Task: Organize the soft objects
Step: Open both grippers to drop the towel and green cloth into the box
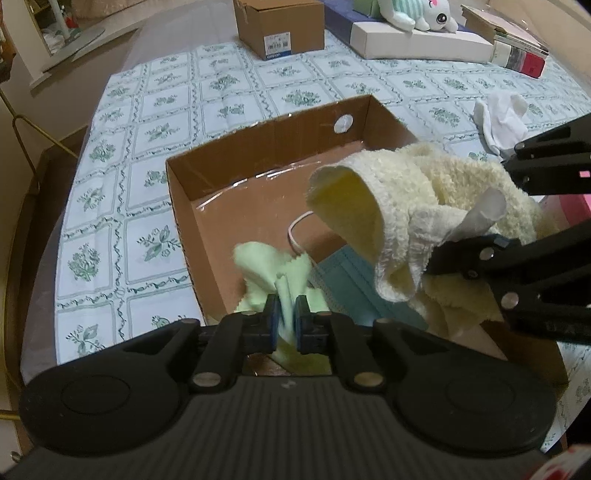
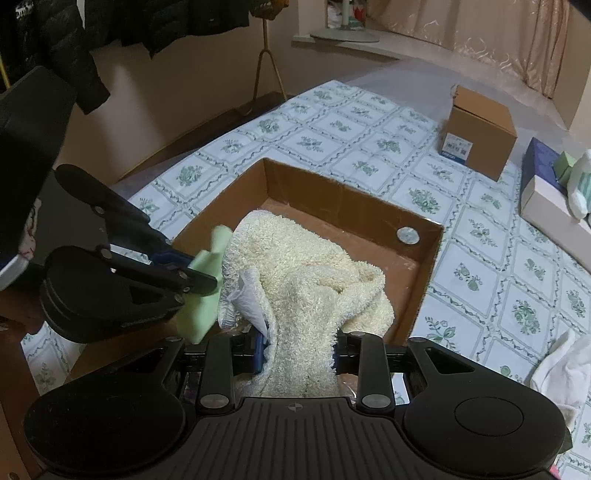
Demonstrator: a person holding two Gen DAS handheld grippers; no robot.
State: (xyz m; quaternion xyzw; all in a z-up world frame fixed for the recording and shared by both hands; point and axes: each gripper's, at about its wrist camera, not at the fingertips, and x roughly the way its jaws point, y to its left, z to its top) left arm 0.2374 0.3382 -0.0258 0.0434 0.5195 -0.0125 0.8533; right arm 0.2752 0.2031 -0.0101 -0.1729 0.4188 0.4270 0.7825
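Floral-tiled cloth (image 1: pixel 229 85) is covering the surface, with an open cardboard box (image 1: pixel 177 206) sitting mid-frame in both views. Left gripper (image 1: pixel 287 314) is sitting at the bottom centre of its own view, jaws clenched on a pale green cloth (image 1: pixel 273 266) that is hanging over the box's near left corner. Right gripper (image 2: pixel 298 349) is grasping a cream towel (image 2: pixel 314 273), bunched wide between its pads and draping into the box; in the left view the towel (image 1: pixel 406 192) is filling the right side, above a teal face mask (image 1: pixel 347 273) lying on the box floor. A white paper scrap (image 2: pixel 247 291) is sticking out of the towel's left fold. Green cloth (image 2: pixel 207 288) is just beside the towel, at centre left of the right view.

Small brown carton (image 1: pixel 280 29) is standing at upper centre of the left view, with a plush toy (image 1: pixel 413 14) lying on a white box (image 1: pixel 421 44) at upper right. White rag (image 1: pixel 502 118) is lying on the cloth at right, apart from the box.
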